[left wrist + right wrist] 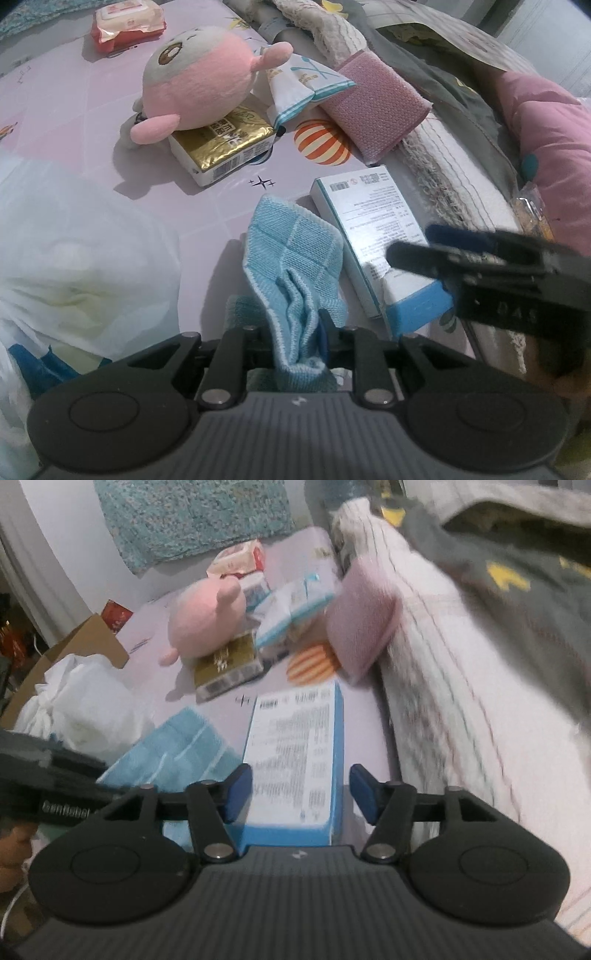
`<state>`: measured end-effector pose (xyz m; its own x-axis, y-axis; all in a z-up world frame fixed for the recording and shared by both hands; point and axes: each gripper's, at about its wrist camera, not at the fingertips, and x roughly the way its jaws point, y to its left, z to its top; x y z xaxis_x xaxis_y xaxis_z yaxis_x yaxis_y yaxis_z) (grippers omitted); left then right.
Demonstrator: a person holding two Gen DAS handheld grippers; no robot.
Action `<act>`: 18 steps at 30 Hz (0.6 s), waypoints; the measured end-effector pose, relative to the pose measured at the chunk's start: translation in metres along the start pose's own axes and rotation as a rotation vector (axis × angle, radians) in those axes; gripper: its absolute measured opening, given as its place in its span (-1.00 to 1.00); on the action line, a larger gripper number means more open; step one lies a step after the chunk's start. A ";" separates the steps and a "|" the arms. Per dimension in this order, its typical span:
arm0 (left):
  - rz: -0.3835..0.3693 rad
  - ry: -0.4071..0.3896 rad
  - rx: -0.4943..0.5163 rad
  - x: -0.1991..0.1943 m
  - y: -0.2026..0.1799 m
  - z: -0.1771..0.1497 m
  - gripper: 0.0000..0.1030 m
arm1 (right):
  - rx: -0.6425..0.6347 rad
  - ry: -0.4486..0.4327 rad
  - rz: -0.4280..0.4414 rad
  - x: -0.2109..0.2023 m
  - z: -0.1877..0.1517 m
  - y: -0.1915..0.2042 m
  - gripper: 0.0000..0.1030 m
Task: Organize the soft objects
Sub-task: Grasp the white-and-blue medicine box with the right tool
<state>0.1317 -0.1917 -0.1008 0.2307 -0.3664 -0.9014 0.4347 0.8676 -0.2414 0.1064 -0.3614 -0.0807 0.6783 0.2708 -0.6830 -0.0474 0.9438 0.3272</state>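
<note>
Pale lilac bedsheet (92,122) was seen spread across the bed, printed with small stars and an orange striped ball. A blue cloth (291,258) was pinched in the left gripper (295,325), its jaws drawn nearly together on the bunched lower end while the rest fanned out over the sheet. Just beside it, to the right, a white and blue box (369,229) was laid flat. The right gripper (301,794) was held over the near end of that box, jaws spread wide, nothing gripped between them. Farther back, a pink plush toy (199,85) was propped on a gold tissue pack (225,147), with a blue-trimmed tissue packet (303,85) touching it and a pink sponge cloth (376,110) leaned against the rolled bedding (443,177). A white plastic bag (74,258) was found at the left, and a red wipes pack (125,26) well apart at the far end.
</note>
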 end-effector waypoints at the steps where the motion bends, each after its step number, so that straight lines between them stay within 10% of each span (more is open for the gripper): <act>1: 0.000 0.000 -0.001 0.000 0.000 0.000 -0.60 | -0.019 -0.006 0.003 0.003 0.004 0.002 0.45; 7: -0.001 0.001 -0.010 0.000 0.001 0.000 -0.59 | -0.077 0.033 -0.023 0.041 0.017 0.005 0.66; 18: -0.004 0.006 -0.011 0.003 0.000 0.000 -0.52 | 0.009 0.046 -0.023 0.001 -0.022 0.000 0.40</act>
<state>0.1317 -0.1929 -0.1032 0.2242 -0.3677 -0.9025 0.4256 0.8701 -0.2487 0.0906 -0.3573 -0.0957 0.6446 0.2573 -0.7199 -0.0255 0.9484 0.3161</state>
